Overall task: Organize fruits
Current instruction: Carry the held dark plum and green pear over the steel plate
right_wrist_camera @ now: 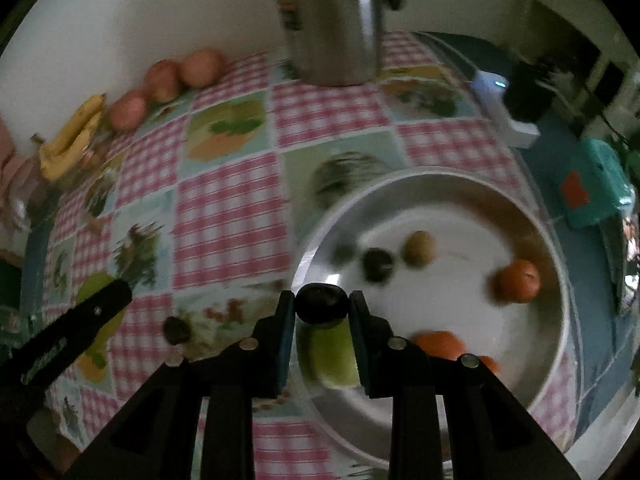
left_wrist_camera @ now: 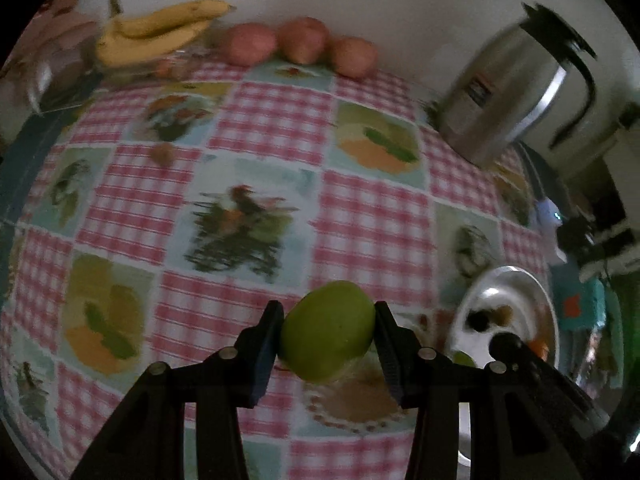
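Note:
My left gripper (left_wrist_camera: 328, 330) is shut on a green fruit (left_wrist_camera: 327, 330) and holds it above the checked tablecloth, left of the metal bowl (left_wrist_camera: 532, 288). My right gripper (right_wrist_camera: 322, 308) is shut on a small dark fruit (right_wrist_camera: 321, 307) over the near left rim of the metal bowl (right_wrist_camera: 440, 184). In the bowl lie a green fruit (right_wrist_camera: 336, 354), a dark fruit (right_wrist_camera: 378, 264), a brownish fruit (right_wrist_camera: 419, 248) and oranges (right_wrist_camera: 517, 281). Bananas (left_wrist_camera: 156, 32) and three red apples (left_wrist_camera: 303, 40) lie at the table's far edge.
A steel kettle (left_wrist_camera: 508, 92) stands at the far right of the table, also in the right wrist view (right_wrist_camera: 332, 20). A small dark fruit (right_wrist_camera: 177, 330) lies on the cloth left of the bowl. A small brown item (left_wrist_camera: 163, 154) lies on the cloth. A white device (right_wrist_camera: 504, 112) sits beyond the bowl.

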`<state>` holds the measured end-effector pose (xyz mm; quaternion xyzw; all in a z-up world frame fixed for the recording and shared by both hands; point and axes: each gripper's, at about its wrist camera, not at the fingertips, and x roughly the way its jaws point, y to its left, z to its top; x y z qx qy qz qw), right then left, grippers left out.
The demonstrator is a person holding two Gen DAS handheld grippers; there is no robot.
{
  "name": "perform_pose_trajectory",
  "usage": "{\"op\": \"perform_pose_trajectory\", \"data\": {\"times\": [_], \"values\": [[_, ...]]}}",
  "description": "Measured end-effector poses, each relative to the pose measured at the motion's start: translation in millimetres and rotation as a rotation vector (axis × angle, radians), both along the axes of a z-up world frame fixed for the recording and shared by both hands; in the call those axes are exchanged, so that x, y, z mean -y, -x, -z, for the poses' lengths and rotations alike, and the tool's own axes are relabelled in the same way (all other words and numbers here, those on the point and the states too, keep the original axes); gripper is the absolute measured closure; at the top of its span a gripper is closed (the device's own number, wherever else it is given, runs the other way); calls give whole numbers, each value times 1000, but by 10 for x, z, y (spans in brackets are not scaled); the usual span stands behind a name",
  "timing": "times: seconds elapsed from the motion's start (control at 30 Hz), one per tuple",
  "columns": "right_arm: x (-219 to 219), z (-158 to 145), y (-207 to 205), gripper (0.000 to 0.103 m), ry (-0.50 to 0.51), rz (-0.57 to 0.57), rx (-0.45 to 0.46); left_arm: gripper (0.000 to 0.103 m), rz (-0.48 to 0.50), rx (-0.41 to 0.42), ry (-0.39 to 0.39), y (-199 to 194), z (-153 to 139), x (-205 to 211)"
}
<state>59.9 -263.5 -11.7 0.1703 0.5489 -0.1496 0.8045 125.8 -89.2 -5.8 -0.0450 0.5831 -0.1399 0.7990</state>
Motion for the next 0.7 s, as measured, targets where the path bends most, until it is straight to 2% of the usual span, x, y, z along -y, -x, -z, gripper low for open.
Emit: {"op": "perform_pose_trajectory", "data": {"times": [0.33, 0.5, 0.7], "values": [[573, 47, 244, 75, -31, 157, -13, 55, 197, -48, 49, 283, 49, 748], [748, 71, 347, 74, -45, 210, -18, 55, 277, 6, 24, 424, 57, 1024], [787, 87, 378, 74, -52, 222, -18, 55, 304, 27, 7, 451, 169, 1165]]}}
